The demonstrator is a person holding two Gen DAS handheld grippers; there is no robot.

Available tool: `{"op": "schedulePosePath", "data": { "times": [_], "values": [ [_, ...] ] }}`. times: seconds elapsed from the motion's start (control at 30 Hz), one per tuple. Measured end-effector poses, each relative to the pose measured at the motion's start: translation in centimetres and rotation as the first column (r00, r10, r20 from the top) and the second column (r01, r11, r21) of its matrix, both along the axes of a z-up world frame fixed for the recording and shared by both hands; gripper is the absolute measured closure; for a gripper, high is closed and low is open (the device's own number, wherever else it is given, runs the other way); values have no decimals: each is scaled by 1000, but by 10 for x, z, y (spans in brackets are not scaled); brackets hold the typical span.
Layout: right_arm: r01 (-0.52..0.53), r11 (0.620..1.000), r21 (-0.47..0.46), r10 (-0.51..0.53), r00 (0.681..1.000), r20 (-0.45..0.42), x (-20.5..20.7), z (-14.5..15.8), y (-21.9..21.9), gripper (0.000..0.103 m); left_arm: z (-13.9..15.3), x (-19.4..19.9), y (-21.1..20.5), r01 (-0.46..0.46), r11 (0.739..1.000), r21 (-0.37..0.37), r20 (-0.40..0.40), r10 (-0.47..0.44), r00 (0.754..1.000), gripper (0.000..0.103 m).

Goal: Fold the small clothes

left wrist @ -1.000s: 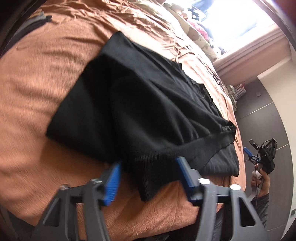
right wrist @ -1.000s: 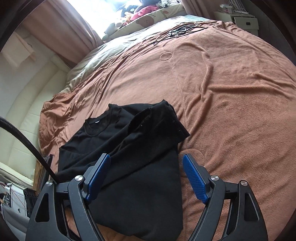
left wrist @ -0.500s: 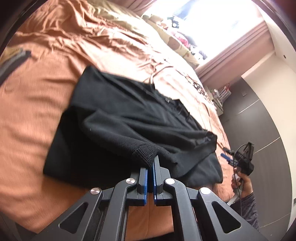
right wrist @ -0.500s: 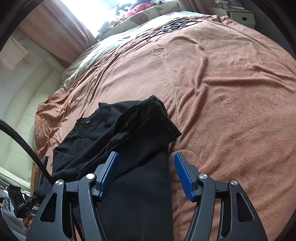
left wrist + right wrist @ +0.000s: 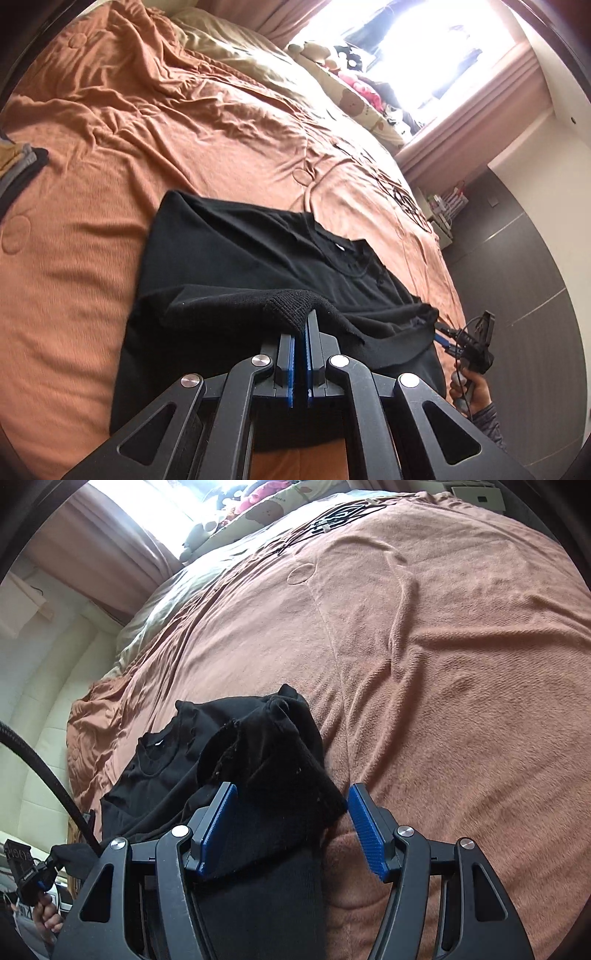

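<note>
The left gripper [image 5: 300, 332], open a second ago, now pinches the ribbed cuff of the black knit sweater [image 5: 236, 266] between shut fingers. The right gripper [image 5: 291, 823] has narrowed, its fingers still apart around a sleeve fold, over the rust-brown bedspread [image 5: 443, 664] by a bright window [image 5: 436, 44].

**Around the bed**

An orange-brown bedspread [image 5: 155, 122] covers the bed, crumpled into folds at its far side and smoother near the camera, with round stitched marks in its surface. A pale olive sheet [image 5: 236, 55] lies along the far edge, and a cream pillow with bear prints [image 5: 354, 103] sits below the bright window [image 5: 436, 40]. Soft toys [image 5: 258, 491] are heaped at the sill. Pink-brown curtains [image 5: 110, 542] hang beside the glass. A tangle of black cable [image 5: 336, 517] lies on the bedspread near the pillow. A stack of folded clothes [image 5: 18, 166] rests at the left edge. A dark grey wardrobe front [image 5: 517, 258] stands beyond the bed.
</note>
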State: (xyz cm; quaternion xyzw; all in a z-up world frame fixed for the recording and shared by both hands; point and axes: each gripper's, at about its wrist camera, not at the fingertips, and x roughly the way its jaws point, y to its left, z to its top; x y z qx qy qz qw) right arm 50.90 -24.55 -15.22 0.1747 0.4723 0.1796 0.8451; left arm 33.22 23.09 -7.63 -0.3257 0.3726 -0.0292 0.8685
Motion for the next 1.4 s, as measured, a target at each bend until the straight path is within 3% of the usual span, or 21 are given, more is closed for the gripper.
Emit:
{"op": "schedulePosePath", "data": {
  "times": [0.03, 0.07, 0.17, 0.37, 0.47, 0.6, 0.8, 1.03, 1.4],
  "values": [
    [-7, 1000, -8, 6, 1000, -7, 2, 0, 2, 71, 0, 4, 4, -5, 1000, 2, -2, 5, 1000, 99],
    [-11, 1000, -16, 11, 1000, -13, 4, 1, 4, 81, -1, 7, 6, -9, 1000, 2, -4, 9, 1000, 99],
    [-42, 998, -35, 42, 999, -1, 7, 12, 11, 92, -2, 19, 19, -22, 1000, -1, -7, 22, 1000, 99],
    [-82, 995, -54, 83, 996, 26, 15, 43, 27, 95, -2, 40, 41, -49, 999, -5, -8, 49, 999, 99],
    [-108, 982, -153, 114, 993, 33, 20, 57, 41, 95, -2, 51, 51, -58, 998, -11, -9, 58, 998, 99],
    [-134, 968, -214, 142, 990, 24, 25, 67, 52, 95, 0, 65, 55, -42, 999, 5, -12, 42, 999, 99],
    [-77, 992, -102, 80, 997, 16, 38, 75, 51, 95, -7, 85, 66, -66, 998, -9, -22, 66, 998, 99],
    [17, 1000, -5, -17, 999, -35, 72, 50, 47, 95, -21, 115, 86, -115, 993, -19, -67, 113, 991, 99],
    [54, 999, 2, -54, 998, -38, 99, 15, 59, 95, -68, 160, 107, -153, 987, -40, -194, 142, 971, 98]
  ]
}}
